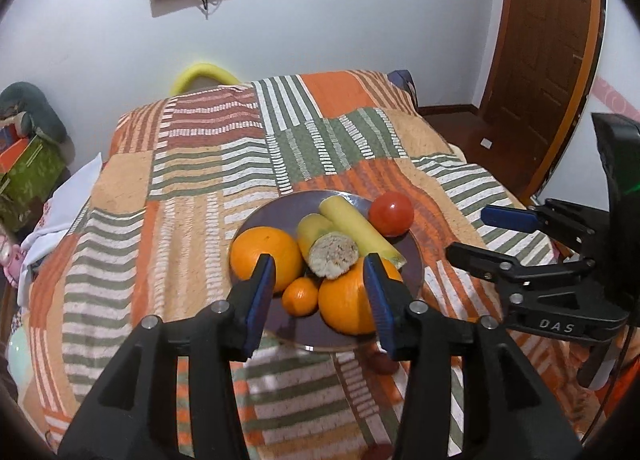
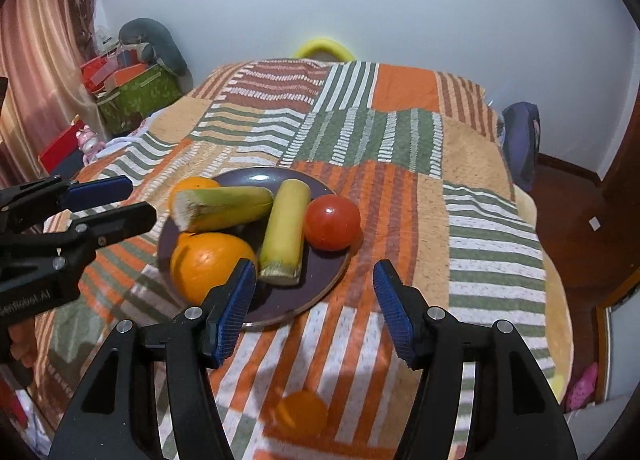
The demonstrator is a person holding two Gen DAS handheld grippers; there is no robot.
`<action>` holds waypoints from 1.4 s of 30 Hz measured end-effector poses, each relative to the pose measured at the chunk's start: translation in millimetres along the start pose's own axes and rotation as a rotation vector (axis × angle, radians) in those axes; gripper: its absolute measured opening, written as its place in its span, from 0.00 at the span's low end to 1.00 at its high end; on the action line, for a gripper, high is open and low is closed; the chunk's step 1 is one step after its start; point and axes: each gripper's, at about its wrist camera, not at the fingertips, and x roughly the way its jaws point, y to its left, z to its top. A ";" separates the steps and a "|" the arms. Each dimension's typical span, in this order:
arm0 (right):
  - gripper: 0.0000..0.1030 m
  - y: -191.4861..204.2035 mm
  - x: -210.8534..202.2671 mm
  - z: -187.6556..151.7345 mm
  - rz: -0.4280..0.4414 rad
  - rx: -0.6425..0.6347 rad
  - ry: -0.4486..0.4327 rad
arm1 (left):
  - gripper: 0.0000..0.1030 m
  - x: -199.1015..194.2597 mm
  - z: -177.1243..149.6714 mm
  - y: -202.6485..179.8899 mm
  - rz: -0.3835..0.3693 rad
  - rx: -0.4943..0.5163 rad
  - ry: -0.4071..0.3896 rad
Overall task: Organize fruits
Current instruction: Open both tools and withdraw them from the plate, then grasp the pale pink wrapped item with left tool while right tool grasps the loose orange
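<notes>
A dark purple plate (image 1: 412, 260) (image 2: 320, 280) lies on the striped bed cover. On it are two big oranges (image 1: 266, 258) (image 2: 210, 264), a small mandarin (image 1: 300, 296), and two yellow-green corn pieces (image 1: 360, 225) (image 2: 284, 227). A red tomato (image 1: 391, 213) (image 2: 333, 222) rests at the plate's right rim. My left gripper (image 1: 320, 280) is open and empty, just above the plate's near side. My right gripper (image 2: 314, 292) is open and empty, over the plate's near right edge; it also shows in the left wrist view (image 1: 476, 236). A small orange fruit (image 2: 300, 414) lies on the cover beneath the right gripper.
The striped bed cover (image 1: 192, 195) (image 2: 480, 219) spreads all around the plate. A green box (image 2: 136, 95) and toys stand left of the bed. A brown door (image 1: 548, 59) is at the right. A small reddish fruit (image 1: 384, 364) lies on the cover near the plate's front rim.
</notes>
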 end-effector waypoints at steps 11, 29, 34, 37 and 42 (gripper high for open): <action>0.56 9.9 -49.9 -23.5 -0.016 0.002 -0.040 | 0.53 -57.6 -32.7 2.0 0.012 -0.038 -0.008; 0.56 26.9 -68.7 -87.9 -0.014 0.009 0.037 | 0.58 -51.7 -144.4 -17.2 -0.073 -0.108 0.256; 0.56 27.6 -72.7 -97.8 -0.019 0.011 0.046 | 0.58 -38.6 -170.0 -29.1 -0.087 -0.131 0.331; 0.56 25.1 -73.7 -99.8 -0.019 0.016 0.047 | 0.58 -37.6 -171.9 -35.2 -0.069 -0.108 0.321; 0.56 22.0 -70.7 -102.7 -0.015 0.029 0.053 | 0.51 -33.6 -176.4 -43.0 -0.039 -0.073 0.290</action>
